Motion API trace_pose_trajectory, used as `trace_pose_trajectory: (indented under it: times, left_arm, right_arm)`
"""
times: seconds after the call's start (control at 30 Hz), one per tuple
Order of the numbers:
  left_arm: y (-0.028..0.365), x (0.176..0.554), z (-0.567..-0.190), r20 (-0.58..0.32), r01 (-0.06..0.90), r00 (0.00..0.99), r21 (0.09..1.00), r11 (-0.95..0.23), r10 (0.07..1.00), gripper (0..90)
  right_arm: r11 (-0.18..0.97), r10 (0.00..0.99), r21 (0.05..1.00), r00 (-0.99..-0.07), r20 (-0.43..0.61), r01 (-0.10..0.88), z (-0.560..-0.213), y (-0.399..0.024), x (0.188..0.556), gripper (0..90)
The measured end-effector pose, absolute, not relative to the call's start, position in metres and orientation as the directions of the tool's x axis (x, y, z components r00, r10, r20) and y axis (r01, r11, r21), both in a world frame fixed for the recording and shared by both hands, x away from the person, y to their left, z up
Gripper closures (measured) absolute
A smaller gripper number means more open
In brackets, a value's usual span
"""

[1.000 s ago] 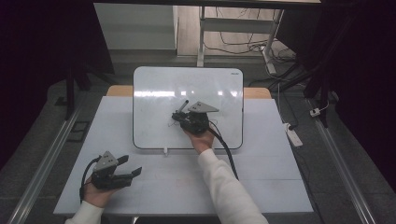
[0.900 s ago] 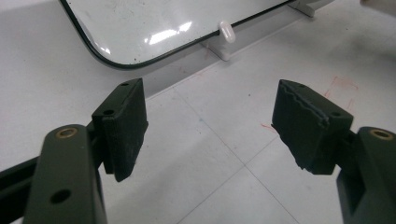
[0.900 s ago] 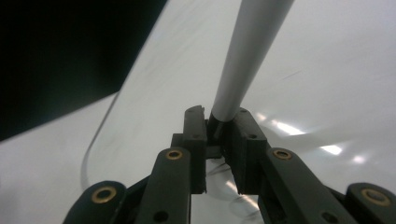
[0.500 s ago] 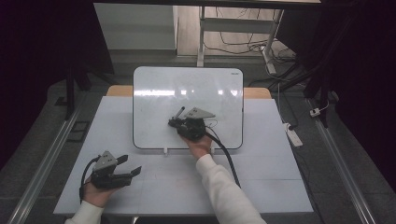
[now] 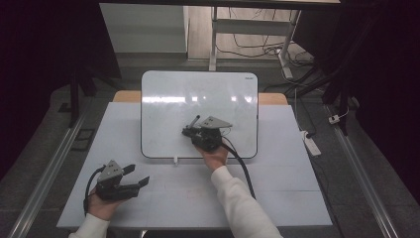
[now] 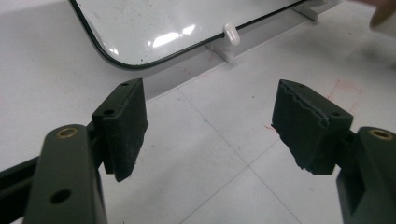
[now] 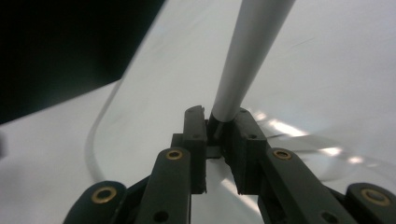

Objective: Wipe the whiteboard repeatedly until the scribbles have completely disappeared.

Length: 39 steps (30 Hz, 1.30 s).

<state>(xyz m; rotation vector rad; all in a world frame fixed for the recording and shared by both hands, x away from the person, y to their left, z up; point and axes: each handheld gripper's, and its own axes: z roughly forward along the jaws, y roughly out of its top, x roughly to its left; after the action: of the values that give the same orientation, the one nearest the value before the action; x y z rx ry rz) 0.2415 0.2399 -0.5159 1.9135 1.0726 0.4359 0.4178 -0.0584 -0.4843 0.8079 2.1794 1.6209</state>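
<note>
The left gripper (image 5: 136,176) rests low in the left hand (image 5: 101,206), jaws spread wide. The right gripper (image 5: 190,130), held by the right hand (image 5: 214,157) with arm outstretched, has its jaws clamped together.

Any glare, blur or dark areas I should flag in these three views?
High view: ceiling lights glare in a row on the whiteboard; the surroundings are nearly black. Left gripper view: sharp jaws, glare patches on the board, a blurred hand at the top right corner. Right gripper view: the marker in the right gripper is soft and close, with streaky reflections on the board and a black upper left corner.
</note>
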Motion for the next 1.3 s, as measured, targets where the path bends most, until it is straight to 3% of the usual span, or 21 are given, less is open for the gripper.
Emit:
trace_pose_trajectory:
  times: [0.13, 0.3, 0.47, 0.67, 0.83, 1.03, 1.2, 1.3]
  left_arm:
    - [0.240, 0.243, -0.516, -0.110, 0.512, 0.565, 0.824, -0.242, 0.818, 27.3]
    - [0.240, 0.243, -0.516, -0.109, 0.513, 0.566, 0.823, -0.246, 0.817, 27.3]
    - [0.240, 0.242, -0.516, -0.109, 0.509, 0.565, 0.826, -0.242, 0.818, 27.3]
    - [0.241, 0.243, -0.516, -0.111, 0.512, 0.562, 0.824, -0.240, 0.819, 27.3]
    - [0.241, 0.242, -0.515, -0.109, 0.508, 0.561, 0.828, -0.237, 0.821, 27.3]
    - [0.244, 0.243, -0.515, -0.116, 0.511, 0.552, 0.830, -0.225, 0.826, 27.3]
    - [0.244, 0.242, -0.515, -0.115, 0.509, 0.556, 0.830, -0.227, 0.823, 27.3]
    - [0.243, 0.244, -0.515, -0.115, 0.511, 0.556, 0.828, -0.230, 0.823, 27.3]
  right_arm:
    - [0.144, 0.643, 0.956, -0.758, 0.105, 0.255, -0.476, -0.068, 0.426, 77.7]
    - [0.232, 0.571, 0.942, -0.818, 0.071, 0.244, -0.488, -0.052, 0.415, 77.7]
    - [0.104, 0.652, 0.957, -0.745, 0.140, 0.270, -0.474, -0.075, 0.430, 77.7]
    - [0.194, 0.599, 0.945, -0.794, 0.099, 0.265, -0.484, -0.068, 0.418, 77.7]
    - [0.084, 0.683, 0.958, -0.716, 0.145, 0.273, -0.473, -0.091, 0.428, 77.7]
    - [0.191, 0.603, 0.947, -0.792, 0.096, 0.260, -0.491, -0.062, 0.410, 77.7]
    - [0.095, 0.673, 0.959, -0.727, 0.135, 0.266, -0.478, -0.087, 0.424, 77.7]
    - [0.102, 0.653, 0.955, -0.743, 0.147, 0.279, -0.484, -0.078, 0.419, 77.7]
